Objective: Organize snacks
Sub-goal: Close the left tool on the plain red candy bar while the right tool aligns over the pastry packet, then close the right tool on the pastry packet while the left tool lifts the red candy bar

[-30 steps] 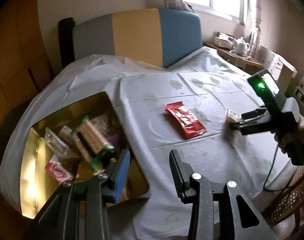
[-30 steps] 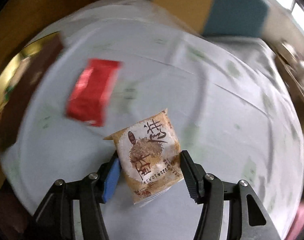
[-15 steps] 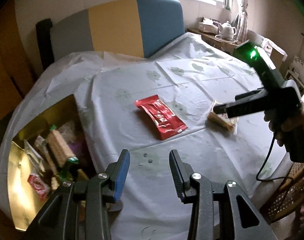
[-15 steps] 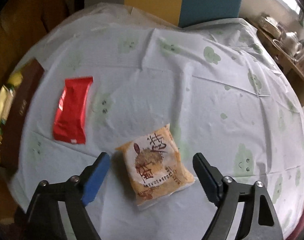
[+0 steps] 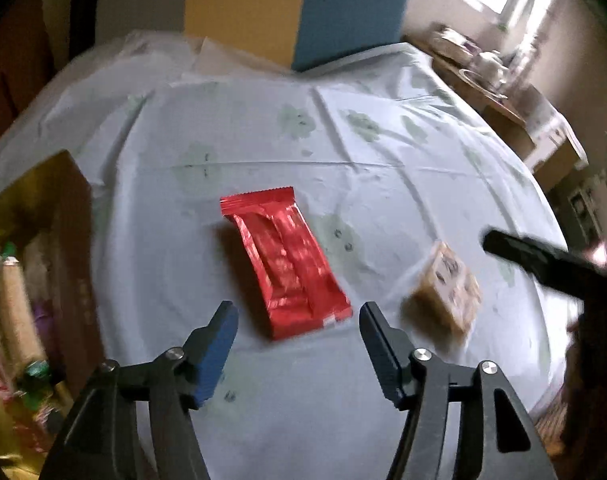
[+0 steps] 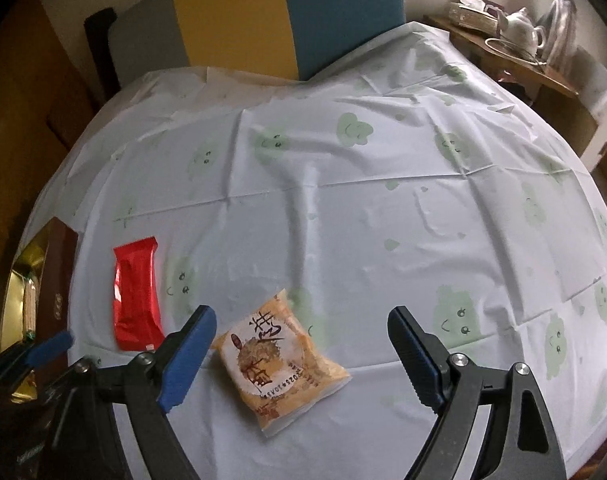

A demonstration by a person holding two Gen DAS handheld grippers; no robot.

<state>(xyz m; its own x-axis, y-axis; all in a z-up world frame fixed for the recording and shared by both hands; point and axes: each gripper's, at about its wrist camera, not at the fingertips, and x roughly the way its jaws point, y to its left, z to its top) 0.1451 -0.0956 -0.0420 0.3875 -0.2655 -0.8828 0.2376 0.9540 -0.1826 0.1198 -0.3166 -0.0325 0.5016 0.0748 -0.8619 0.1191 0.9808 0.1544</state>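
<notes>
My left gripper (image 5: 297, 328) hung low in its own frame with its jaws opening wide and nothing gripped; the near end of the red snack packet (image 5: 283, 266) lay just past the fingertips, flat on the tablecloth (image 5: 263, 136) at frame centre. My right gripper (image 6: 301, 334) stood wide open as well, holding nothing. Between its fingers, clear of both pads, the tan rice-cracker packet (image 6: 279, 360) lay flat on the cloth in the lower middle of that frame, its printed face up. In the right wrist view the red packet (image 6: 135, 292) sat to the left of the cracker packet, apart from it, and the gold-lined snack box (image 6: 23, 280) showed at the far left edge. In the left wrist view that box (image 5: 69, 208) filled the left edge, with wrapped snacks inside, blurred. I could see the cracker packet (image 5: 447, 292) at the right there, under one dark finger of the right gripper (image 5: 543, 260).
</notes>
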